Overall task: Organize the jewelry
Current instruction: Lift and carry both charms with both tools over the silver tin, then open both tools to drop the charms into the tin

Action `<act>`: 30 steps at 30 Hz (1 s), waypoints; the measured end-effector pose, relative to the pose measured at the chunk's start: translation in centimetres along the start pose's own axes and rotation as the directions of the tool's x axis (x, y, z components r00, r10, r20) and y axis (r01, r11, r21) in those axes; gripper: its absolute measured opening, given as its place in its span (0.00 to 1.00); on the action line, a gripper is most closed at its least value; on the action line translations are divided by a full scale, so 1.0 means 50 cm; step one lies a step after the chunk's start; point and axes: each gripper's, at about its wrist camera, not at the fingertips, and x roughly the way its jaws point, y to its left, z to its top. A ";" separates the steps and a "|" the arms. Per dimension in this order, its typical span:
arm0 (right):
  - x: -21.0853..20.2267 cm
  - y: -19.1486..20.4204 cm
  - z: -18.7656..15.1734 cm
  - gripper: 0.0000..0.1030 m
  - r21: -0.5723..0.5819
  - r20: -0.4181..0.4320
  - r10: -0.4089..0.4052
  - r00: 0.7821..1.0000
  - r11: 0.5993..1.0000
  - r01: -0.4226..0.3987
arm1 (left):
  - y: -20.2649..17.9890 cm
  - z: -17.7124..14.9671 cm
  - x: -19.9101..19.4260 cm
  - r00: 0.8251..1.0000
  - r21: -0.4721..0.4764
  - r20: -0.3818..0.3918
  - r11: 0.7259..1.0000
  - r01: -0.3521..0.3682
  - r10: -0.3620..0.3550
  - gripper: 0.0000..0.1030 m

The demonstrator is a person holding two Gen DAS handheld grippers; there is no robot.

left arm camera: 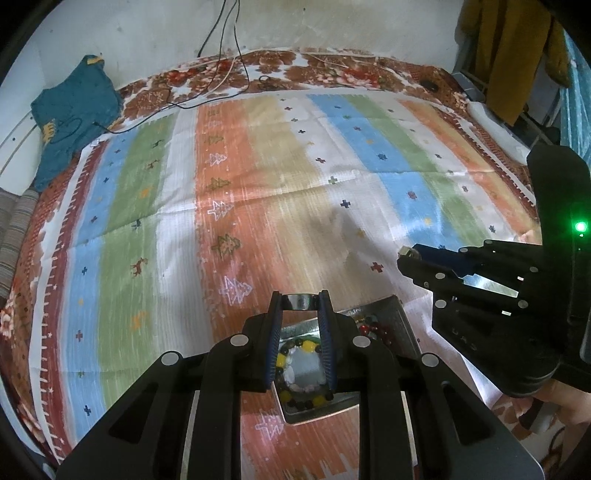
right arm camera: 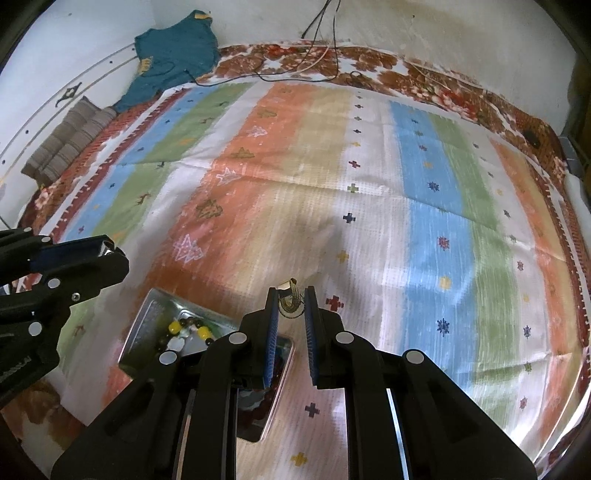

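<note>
Jewelry: silver ring [left arm camera: 298, 301] clamped in left gripper [left arm camera: 300, 306]; gold ring [right arm camera: 290, 295] pinched by right gripper [right arm camera: 291, 301]. Next, judged: lower both into metal tray [left arm camera: 400, 325].

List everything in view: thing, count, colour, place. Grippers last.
metal tray: 1, silver, on the bedspread under both grippers
bead bracelet: 1, yellow, black and white beads, in the tray
red beads: one cluster, dark red, far end of the tray
bedspread: 1, striped orange, blue, green, white, covers the bed
teal garment: 1, far left by the wall
cables: several, black and white, far edge
silver ring: 1, between the left gripper's tips
gold ring: 1, gold, between the right gripper's tips
left gripper: black, blue pads, shut on silver ring
right gripper: black, shut on gold ring
</note>
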 end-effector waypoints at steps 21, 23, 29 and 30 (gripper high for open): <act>-0.040 0.035 -0.057 0.14 -0.028 0.001 0.043 0.999 0.999 -0.043 | -0.014 -0.047 -0.035 1.000 -0.002 0.013 1.000 0.022 -0.022 0.18; -0.041 0.039 -0.059 0.14 -0.031 0.001 0.054 0.999 0.998 -0.054 | -0.016 -0.052 -0.038 1.000 -0.004 0.013 1.000 0.021 -0.021 0.18; -0.035 0.051 -0.066 0.23 -0.041 -0.018 0.061 0.998 0.997 -0.061 | -0.005 -0.055 -0.039 1.000 -0.041 0.009 0.999 0.017 -0.017 0.22; -0.035 0.050 -0.066 0.28 -0.040 -0.018 0.060 0.998 0.997 -0.061 | -0.002 -0.056 -0.040 1.000 -0.049 0.007 0.999 0.019 -0.019 0.24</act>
